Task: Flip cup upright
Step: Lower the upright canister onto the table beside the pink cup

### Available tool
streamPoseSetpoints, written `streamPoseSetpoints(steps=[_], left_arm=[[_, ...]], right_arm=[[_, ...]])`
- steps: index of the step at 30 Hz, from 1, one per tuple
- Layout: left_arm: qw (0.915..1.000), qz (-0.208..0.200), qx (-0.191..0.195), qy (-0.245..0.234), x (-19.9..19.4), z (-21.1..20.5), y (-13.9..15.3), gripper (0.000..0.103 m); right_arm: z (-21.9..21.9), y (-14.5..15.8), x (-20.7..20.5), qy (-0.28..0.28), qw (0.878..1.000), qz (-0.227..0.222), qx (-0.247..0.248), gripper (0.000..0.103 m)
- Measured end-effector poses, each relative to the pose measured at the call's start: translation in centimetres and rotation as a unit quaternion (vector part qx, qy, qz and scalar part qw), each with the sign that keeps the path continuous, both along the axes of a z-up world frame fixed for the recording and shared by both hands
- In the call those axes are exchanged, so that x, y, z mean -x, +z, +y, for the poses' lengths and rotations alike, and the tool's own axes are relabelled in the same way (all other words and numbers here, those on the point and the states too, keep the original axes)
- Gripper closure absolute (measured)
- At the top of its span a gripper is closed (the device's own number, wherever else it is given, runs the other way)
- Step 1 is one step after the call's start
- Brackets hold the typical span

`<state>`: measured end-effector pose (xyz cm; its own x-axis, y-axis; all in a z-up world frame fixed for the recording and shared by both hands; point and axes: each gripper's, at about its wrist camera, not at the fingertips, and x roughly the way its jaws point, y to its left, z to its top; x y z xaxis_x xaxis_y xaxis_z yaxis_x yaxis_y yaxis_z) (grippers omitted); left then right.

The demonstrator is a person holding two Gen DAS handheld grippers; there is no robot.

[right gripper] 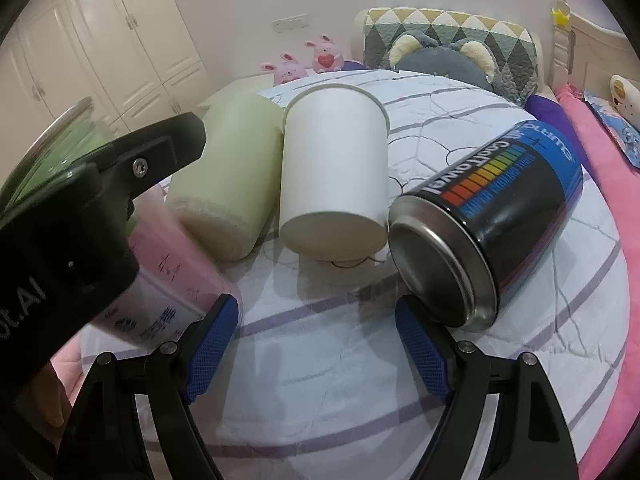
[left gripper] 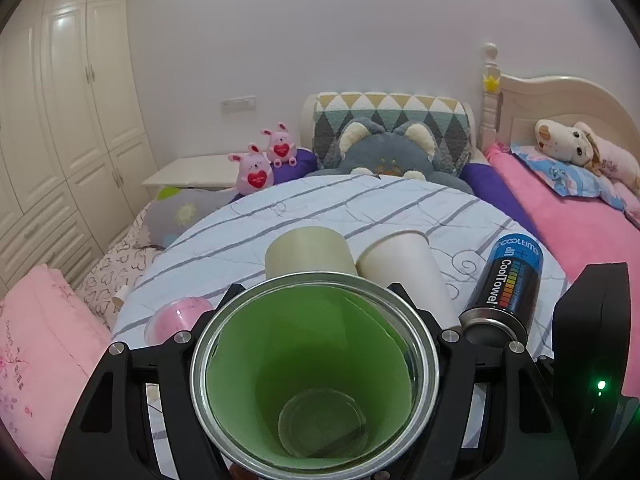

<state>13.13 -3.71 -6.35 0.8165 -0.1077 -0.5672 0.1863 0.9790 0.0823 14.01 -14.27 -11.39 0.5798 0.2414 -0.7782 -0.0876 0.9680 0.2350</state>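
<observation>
My left gripper (left gripper: 314,360) has its fingers clamped on the glass cup (left gripper: 316,376), green-lined with a metal rim, its mouth facing the camera. Beyond it, on the round striped counter (right gripper: 320,380), I count four things lying on their sides: one pale green cup (right gripper: 228,184), one white paper cup (right gripper: 336,172), one black-and-blue can (right gripper: 492,224) and one pink container (right gripper: 168,276). My right gripper (right gripper: 318,344) has its fingers apart over bare cloth, between the pink container and the can, whose rim sits just beside the right finger. The counter's edge curves off to the right, toward the pink bedding (right gripper: 612,176).
</observation>
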Motion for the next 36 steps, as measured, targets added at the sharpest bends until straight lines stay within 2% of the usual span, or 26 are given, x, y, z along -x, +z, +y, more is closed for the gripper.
streamPoseSetpoints(steps=[8,13,19,26,28,35,36], left_arm=[[0.9998,0.004,0.017,-0.009,0.3,0.6,0.4,0.029],[0.9998,0.003,0.02,-0.007,0.8,1.0,0.7,0.015],[0.9997,-0.001,0.025,-0.005,1.8,1.3,1.2,0.008],[0.9998,-0.011,0.018,-0.005,3.5,1.4,2.0,0.008],[0.9998,-0.013,0.017,-0.005,4.0,1.4,2.3,0.005],[0.9994,-0.031,0.013,-0.002,7.0,2.0,3.4,0.004],[0.9995,-0.03,0.013,0.0,7.4,2.2,3.6,0.001]], right_arm=[[0.4,0.3,0.7,-0.002,1.0,-0.001,0.01,0.02],[0.3,0.7,1.2,-0.002,1.0,-0.004,0.009,0.02],[0.4,1.6,2.3,-0.003,1.0,-0.013,0.016,0.021],[0.2,2.7,3.5,-0.007,0.999,-0.029,0.017,0.02],[0.2,3.1,4.0,-0.008,0.999,-0.034,0.02,0.02],[-0.1,4.8,5.9,-0.021,0.997,-0.057,0.048,0.021],[-0.2,5.0,6.1,-0.024,0.997,-0.061,0.051,0.021]])
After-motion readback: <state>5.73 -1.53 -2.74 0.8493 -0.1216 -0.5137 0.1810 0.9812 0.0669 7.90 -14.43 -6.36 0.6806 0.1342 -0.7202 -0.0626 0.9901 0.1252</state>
